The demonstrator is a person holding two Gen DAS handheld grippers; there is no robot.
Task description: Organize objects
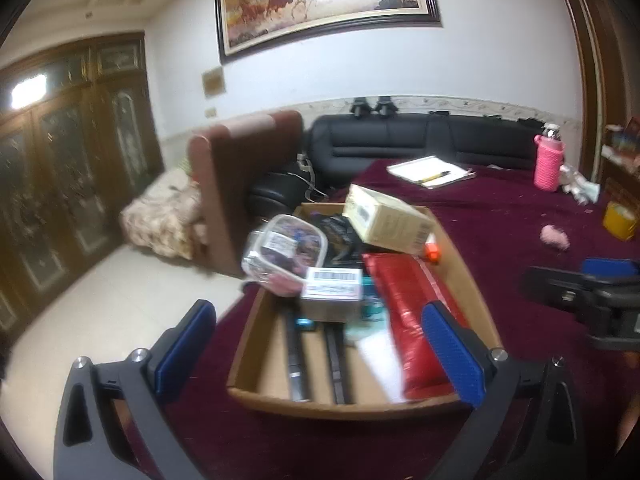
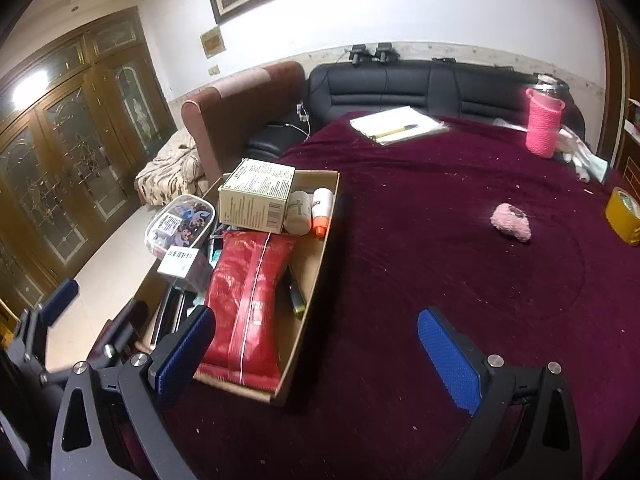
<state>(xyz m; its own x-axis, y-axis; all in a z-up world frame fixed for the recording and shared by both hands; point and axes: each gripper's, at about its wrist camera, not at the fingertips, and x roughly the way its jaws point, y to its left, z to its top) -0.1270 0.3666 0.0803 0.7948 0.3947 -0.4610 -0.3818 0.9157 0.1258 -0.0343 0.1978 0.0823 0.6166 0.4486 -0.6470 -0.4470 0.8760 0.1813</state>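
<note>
An open cardboard box (image 1: 344, 406) (image 2: 320, 264) lies on the maroon tablecloth near the table's left edge. In it are a red bag (image 1: 408, 320) (image 2: 248, 300), a pale green carton (image 1: 384, 220) (image 2: 256, 196), a clear plastic tub (image 1: 284, 248) (image 2: 180, 220), a small barcoded box (image 1: 332, 292) (image 2: 180, 260) and a white bottle with an orange cap (image 2: 322, 212). My left gripper (image 1: 320, 348) is open above the box's near end, holding nothing. My right gripper (image 2: 316, 356) is open and empty at the box's near right corner. A pink fuzzy thing (image 2: 512, 222) lies alone on the cloth.
At the far side of the table are a notepad with a pen (image 2: 396, 126) and a pink knitted bottle (image 2: 544, 120). A yellow tape roll (image 2: 624, 216) sits at the right edge. Beyond the table stand a black sofa (image 2: 400, 84) and a brown armchair (image 2: 240, 108).
</note>
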